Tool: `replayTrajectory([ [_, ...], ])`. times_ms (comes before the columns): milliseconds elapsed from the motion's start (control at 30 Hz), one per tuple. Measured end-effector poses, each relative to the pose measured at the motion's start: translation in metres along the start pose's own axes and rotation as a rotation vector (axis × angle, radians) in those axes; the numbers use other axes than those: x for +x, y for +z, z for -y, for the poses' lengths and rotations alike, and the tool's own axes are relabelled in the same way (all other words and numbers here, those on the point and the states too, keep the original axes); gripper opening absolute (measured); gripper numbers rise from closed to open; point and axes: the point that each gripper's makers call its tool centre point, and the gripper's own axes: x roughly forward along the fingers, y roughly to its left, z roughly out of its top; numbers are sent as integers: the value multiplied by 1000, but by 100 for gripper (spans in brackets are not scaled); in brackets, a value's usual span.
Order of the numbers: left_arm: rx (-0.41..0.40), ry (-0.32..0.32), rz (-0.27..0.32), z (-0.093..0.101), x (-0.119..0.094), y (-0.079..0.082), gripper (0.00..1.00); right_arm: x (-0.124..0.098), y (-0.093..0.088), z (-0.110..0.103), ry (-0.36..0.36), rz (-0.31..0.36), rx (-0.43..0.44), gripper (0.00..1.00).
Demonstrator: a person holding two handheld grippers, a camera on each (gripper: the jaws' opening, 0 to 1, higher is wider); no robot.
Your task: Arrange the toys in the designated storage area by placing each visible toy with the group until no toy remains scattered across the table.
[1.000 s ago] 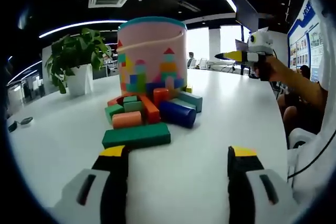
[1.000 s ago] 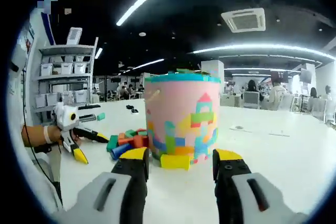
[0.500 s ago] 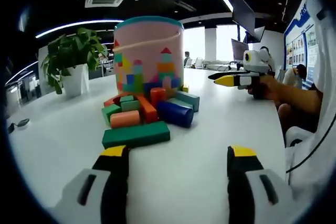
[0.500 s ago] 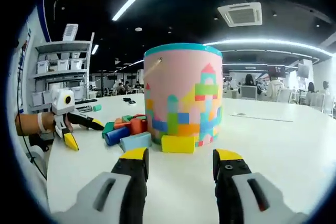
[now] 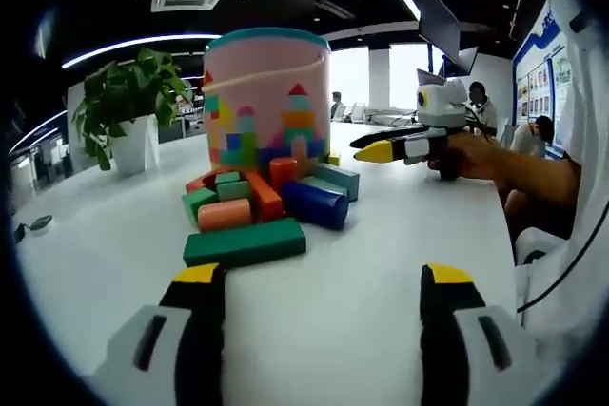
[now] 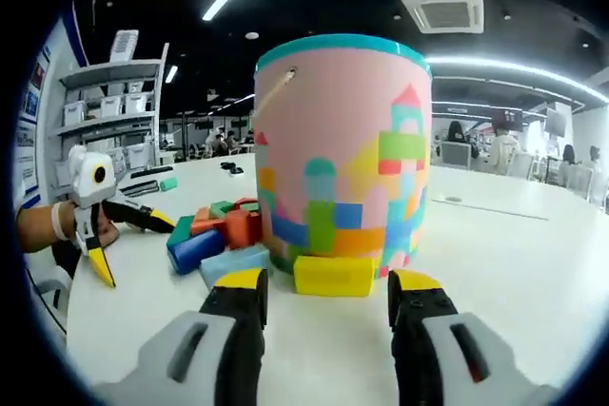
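White worktop (image 5: 381,235) comes first, big and wide, and it holds all the toys; next is the pink bucket (image 6: 343,154) with a teal rim and block pictures on its side, standing upright near the middle; it looks bigger in the right gripper view than it did a moment ago, so the right hand-held gripper (image 6: 324,297) has come closer to it; beside the bucket sits the pile of blocks (image 5: 266,202), all bunched up on the worktop; the long green block (image 5: 245,242) lies at the front of the pile, nearest the left hand-held gripper (image 5: 319,282); behind it are the blue roll (image 5: 314,204), an orange block (image 5: 226,214) and a few small green and red ones; the yellow block (image 6: 333,275) lies against the foot of the bucket, just in front of the right one's tips; it has drawn nearer too.

Both hand-held grippers are spread wide and hold nothing; the left one has hardly moved and hangs just short of the green block; I think the right one is lining up on the yellow block, to put it with the others; no toy has been picked up yet.
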Motion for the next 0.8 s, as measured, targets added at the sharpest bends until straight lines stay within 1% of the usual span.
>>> replayTrajectory([
  [67,3,-2,3,1,0,0,87,6,-1,1,-15,-21,-6,53],
  [100,4,-2,4,1,0,1,87,9,-1,3,-14,-22,-6,53],
  [167,9,-3,8,1,0,1,85,12,0,1,-4,-20,-4,53],
  [267,13,-8,7,3,0,2,84,18,-2,-1,-12,-36,-21,53],
  [367,25,-35,4,9,0,3,83,20,-5,-1,-19,-51,-32,53],
  [433,39,-39,9,11,-1,5,81,21,-5,0,-19,-54,-40,52],
  [467,37,-26,12,9,-1,5,81,22,-5,0,-24,-54,-41,51],
  [500,25,1,16,5,-1,6,81,22,-5,1,-26,-54,-41,51],
  [633,24,-5,14,4,-3,7,81,22,-6,2,-30,-56,-41,46],
  [733,18,-6,13,7,-6,7,82,21,-8,6,-39,-64,-35,42],
  [800,14,-6,12,8,-7,6,82,20,-9,6,-37,-66,-31,42],
])
